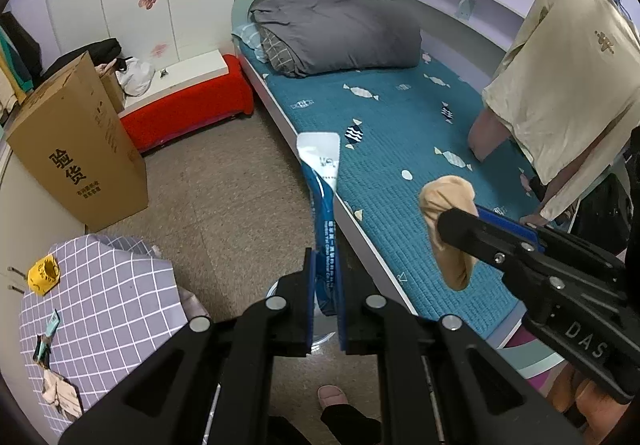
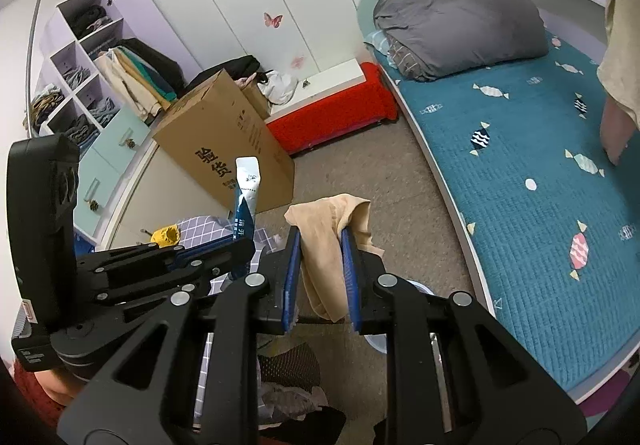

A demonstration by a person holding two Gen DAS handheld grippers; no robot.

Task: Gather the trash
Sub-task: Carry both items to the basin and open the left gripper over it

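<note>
A long blue and white plastic wrapper (image 1: 321,189) stands upright between the blue pads of my left gripper (image 1: 325,285), which is shut on it. In the right wrist view the same wrapper (image 2: 245,201) sticks up from the left gripper at the left. My right gripper (image 2: 320,265) is shut on a crumpled beige cloth-like piece (image 2: 328,245) that drapes over its pads. From the left wrist view that beige piece (image 1: 448,221) hangs from the right gripper (image 1: 460,221) over the bed's edge. A mesh bin with scraps (image 2: 292,377) shows below the right gripper.
A bed with a teal quilted cover (image 1: 400,133) and a folded grey duvet (image 1: 336,33) fills the right. A tall cardboard box (image 1: 76,141), a red-covered bench (image 1: 188,109), a checked purple cloth (image 1: 100,301) with a yellow object (image 1: 43,273), and a hanging beige shirt (image 1: 572,85) surround the carpet.
</note>
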